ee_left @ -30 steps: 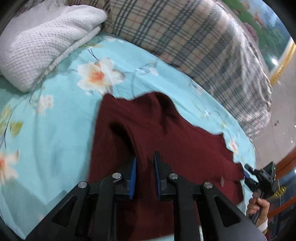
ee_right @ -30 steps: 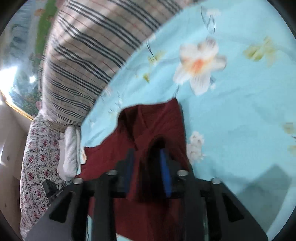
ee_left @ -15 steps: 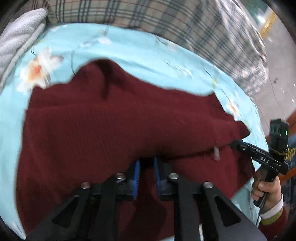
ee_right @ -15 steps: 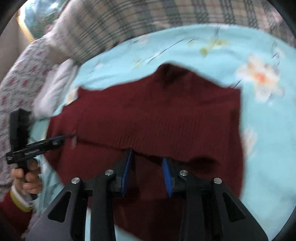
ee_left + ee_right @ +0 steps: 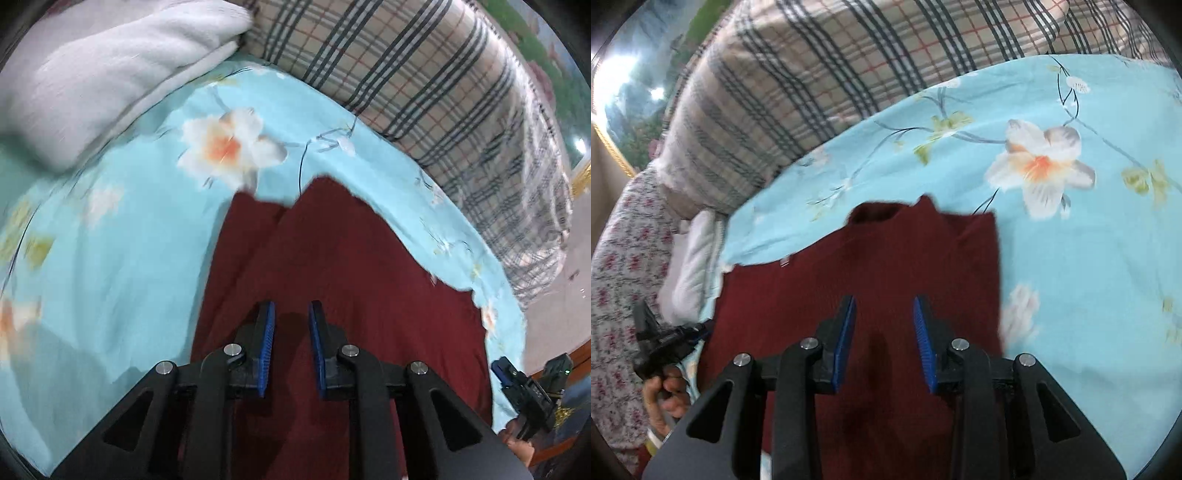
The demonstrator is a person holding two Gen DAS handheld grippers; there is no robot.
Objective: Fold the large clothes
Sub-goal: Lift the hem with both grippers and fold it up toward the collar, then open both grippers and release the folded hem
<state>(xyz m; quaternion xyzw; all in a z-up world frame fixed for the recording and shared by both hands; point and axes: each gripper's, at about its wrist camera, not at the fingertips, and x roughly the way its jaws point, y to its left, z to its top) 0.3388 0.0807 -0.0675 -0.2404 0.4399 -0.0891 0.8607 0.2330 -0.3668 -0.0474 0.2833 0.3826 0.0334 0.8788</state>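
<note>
Dark red knitted sweater (image 5: 332,280) lies folded flat on the light blue floral bedsheet (image 5: 122,229). Left gripper (image 5: 291,314) jaws have just been opening, nothing between; right gripper (image 5: 884,306) jaws spread, empty. Far edges should be aligned before regripping; plaid quilt (image 5: 820,70) beyond.

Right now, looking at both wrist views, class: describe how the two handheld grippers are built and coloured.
Each is matte black plastic. The left gripper and right gripper have two angled fingers faced with ribbed blue pads, triangular cut-out linkages and silver pivot screws. The right gripper, seen from the left, shows a small green light.
</note>
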